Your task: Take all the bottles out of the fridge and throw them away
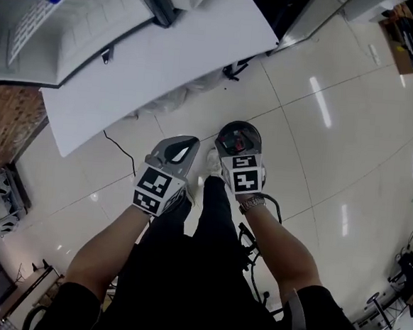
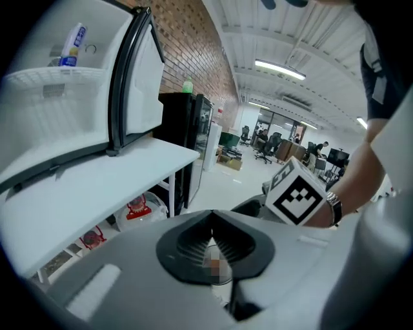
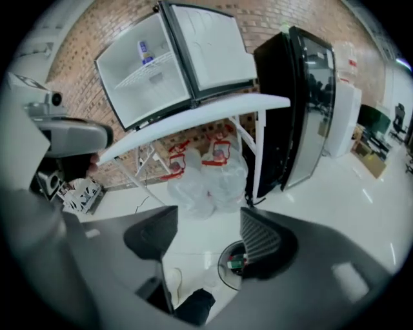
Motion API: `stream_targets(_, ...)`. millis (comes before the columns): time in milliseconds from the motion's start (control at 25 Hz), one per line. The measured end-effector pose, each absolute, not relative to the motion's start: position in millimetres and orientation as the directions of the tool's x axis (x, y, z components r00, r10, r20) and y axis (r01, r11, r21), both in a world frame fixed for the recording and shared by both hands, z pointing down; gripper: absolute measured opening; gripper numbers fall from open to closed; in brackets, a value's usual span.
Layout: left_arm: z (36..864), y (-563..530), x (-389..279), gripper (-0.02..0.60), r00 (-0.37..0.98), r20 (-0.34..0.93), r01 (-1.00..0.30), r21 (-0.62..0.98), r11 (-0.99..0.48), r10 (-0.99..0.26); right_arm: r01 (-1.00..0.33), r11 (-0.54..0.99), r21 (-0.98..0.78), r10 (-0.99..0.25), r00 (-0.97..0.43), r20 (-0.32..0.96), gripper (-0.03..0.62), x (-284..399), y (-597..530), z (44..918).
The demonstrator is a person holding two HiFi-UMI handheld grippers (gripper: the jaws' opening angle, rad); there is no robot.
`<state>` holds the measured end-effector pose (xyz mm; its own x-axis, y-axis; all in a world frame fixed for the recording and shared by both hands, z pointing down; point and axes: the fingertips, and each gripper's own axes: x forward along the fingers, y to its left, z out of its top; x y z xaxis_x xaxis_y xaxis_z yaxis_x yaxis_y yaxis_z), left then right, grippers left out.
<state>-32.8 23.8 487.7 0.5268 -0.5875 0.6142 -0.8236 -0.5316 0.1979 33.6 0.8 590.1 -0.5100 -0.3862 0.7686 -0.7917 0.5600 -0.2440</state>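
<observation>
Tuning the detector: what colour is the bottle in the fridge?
White with blue label; bottle shows best in left gripper view.

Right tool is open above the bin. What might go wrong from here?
One bottle sits in the open fridge; stopping now would leave the job unfinished. A cable lies on the floor before the table; stepping in for the bottle might snag it. The bin stands close by the shoe and may get kicked over.
</observation>
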Motion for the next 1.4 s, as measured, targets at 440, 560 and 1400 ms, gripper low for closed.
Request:
stream_targets(440,425,17,-80,0.003,0.397,0.543,-0.910,0.133,-0.392,-0.740,-0.665,0.723,-0.188,-0.424,-0.642,0.638,0.304,-17,-14,483)
stream_targets(560,404,14,-96,0.003,0.346,0.512,-0.934,0.112,-0.338,-0.786,-0.619,0.769,-0.158,-0.425,-0.680,0.597,0.304,-34,-20,451)
stream_targets(1400,265,0,-262,0.003,0.042,0.223,-0.998,0.052,-0.031,-0.974,-0.404,0.911,0.087,-0.410,-0.856,0.314,0.304,-217,-80,247)
